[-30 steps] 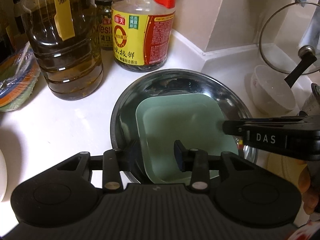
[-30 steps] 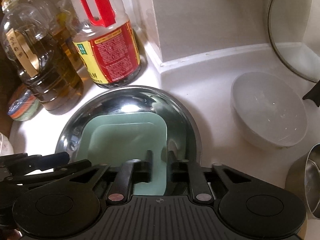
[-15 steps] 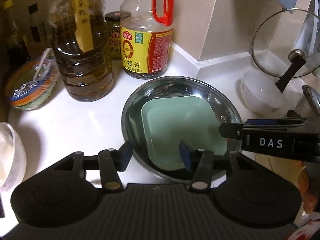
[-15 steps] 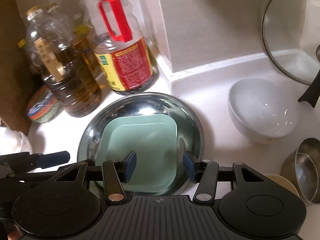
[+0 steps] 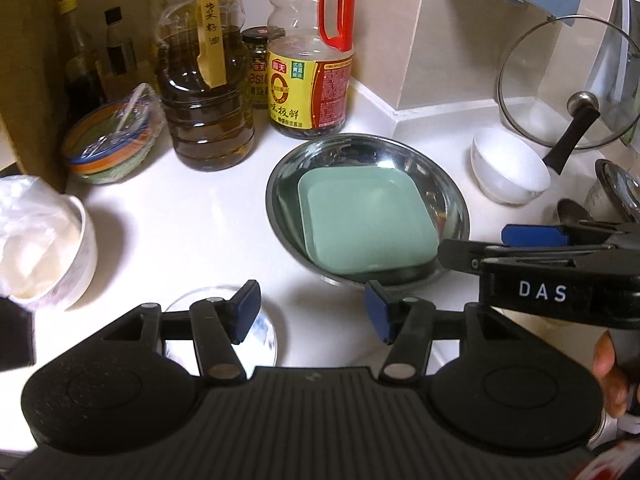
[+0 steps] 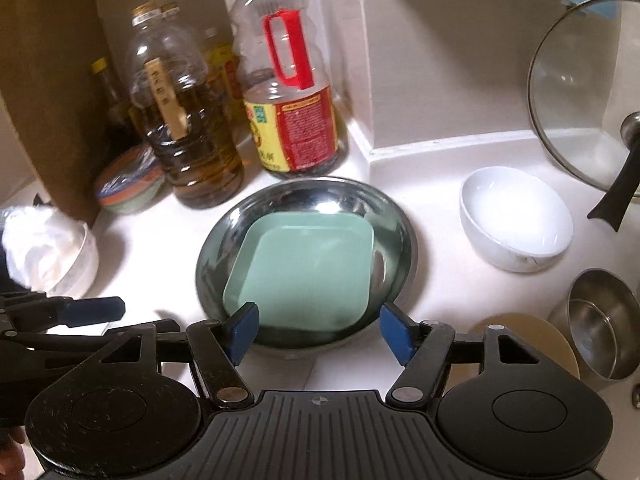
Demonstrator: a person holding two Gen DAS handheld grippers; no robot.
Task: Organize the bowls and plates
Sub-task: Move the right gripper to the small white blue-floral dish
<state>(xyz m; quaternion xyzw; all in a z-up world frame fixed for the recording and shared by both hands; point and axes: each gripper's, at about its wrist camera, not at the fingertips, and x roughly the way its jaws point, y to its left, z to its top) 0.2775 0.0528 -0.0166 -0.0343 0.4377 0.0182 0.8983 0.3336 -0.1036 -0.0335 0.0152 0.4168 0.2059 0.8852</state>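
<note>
Green plate [image 6: 304,268] in steel bowl [image 6: 404,236], both grippers opening above, angled down

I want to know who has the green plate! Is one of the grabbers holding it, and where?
Nothing is held. The left gripper and right gripper are both opening with nothing between their fingers. The green plate lies loose in the steel bowl.

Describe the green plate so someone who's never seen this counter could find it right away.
Start at the big soy sauce bottle with the red handle in the counter's back corner. Directly in front of it sits a round steel dish, and the green plate lies inside it. It is the only square, pale green piece; nearby bowls are round.
</note>
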